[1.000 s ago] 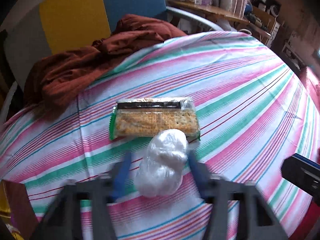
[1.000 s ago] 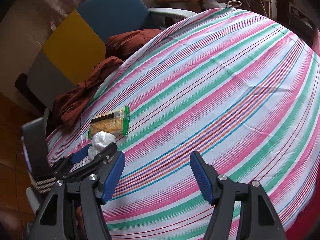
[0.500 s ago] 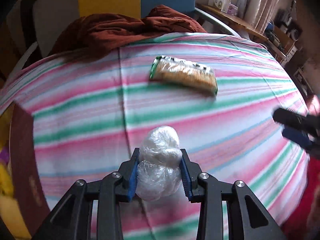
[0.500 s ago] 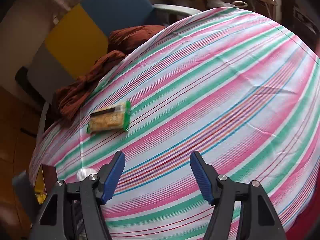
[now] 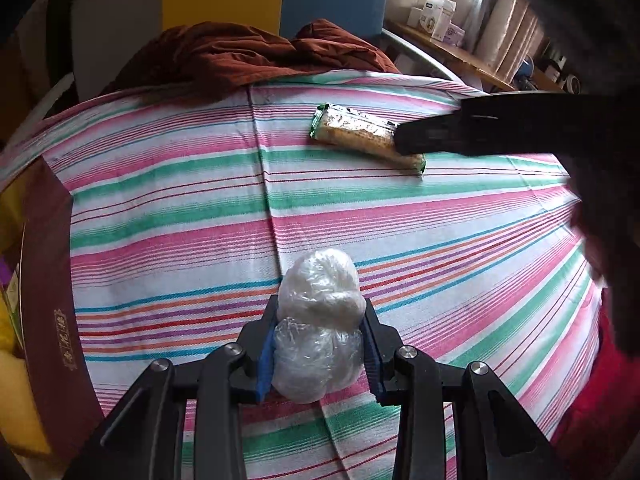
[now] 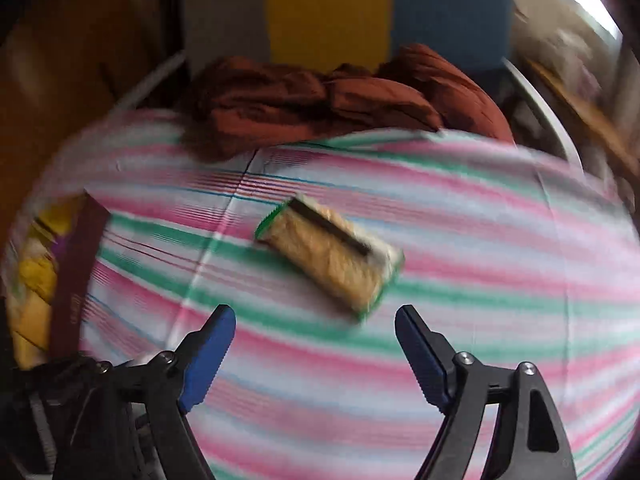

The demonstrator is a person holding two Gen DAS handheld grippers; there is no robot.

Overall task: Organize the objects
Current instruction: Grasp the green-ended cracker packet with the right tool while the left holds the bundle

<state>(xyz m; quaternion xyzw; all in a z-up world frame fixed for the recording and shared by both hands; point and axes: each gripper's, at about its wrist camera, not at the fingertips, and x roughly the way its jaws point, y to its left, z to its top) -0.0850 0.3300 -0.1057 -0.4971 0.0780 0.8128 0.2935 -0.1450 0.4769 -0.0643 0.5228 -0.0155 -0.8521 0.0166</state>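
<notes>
Left tool (image 5: pixel 318 354) pinching plastic-wrapped bundle (image 5: pixel 320 320), nearer than cracker packet (image 6: pixel 330 258) on striped bedsheet (image 5: pixel 160 200). Right tool (image 6: pixel 316 356) just spreading, nothing between, just short of packet. Slippery, squashy wrap could slide out; hasty, skewed approach could nudge packet aside.
</notes>
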